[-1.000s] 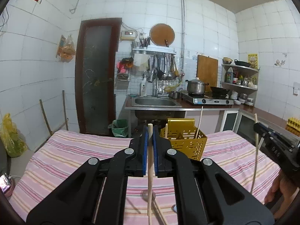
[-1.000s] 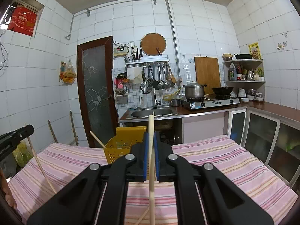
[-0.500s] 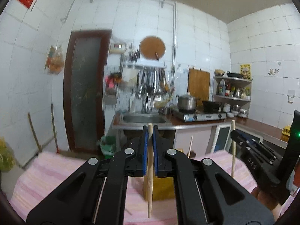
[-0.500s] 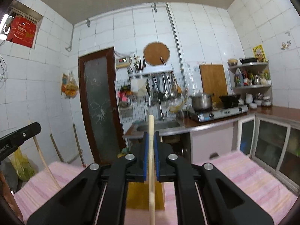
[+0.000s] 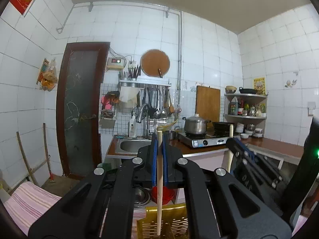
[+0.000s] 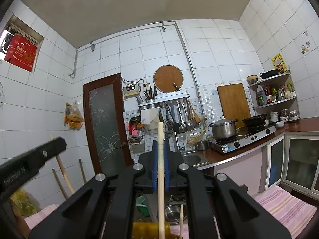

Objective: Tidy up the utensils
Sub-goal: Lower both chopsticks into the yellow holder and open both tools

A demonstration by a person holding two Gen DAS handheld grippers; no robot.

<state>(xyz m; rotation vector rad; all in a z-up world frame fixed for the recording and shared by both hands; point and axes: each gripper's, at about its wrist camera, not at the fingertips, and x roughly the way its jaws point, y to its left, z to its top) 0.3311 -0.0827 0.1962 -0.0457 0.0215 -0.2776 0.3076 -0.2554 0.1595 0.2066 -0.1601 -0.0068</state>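
My left gripper is shut on a pale wooden chopstick that stands upright. Its lower end hangs over the yellow perforated utensil basket at the bottom edge of the left wrist view. To the right there, my right gripper holds a second chopstick. In the right wrist view, my right gripper is shut on that upright chopstick, above the yellow basket. Another stick rises from the basket. My left gripper shows at the left.
The pink striped tablecloth shows only at the lower corners. Beyond it stand a counter with a sink, a stove with a steel pot, corner shelves and a dark door. Metal bowls sit under the counter.
Both grippers have travelled forward and upward with their chopsticks. The yellow basket has slid from mid-frame down to the bottom edge, and most of the tablecloth has dropped out of view.
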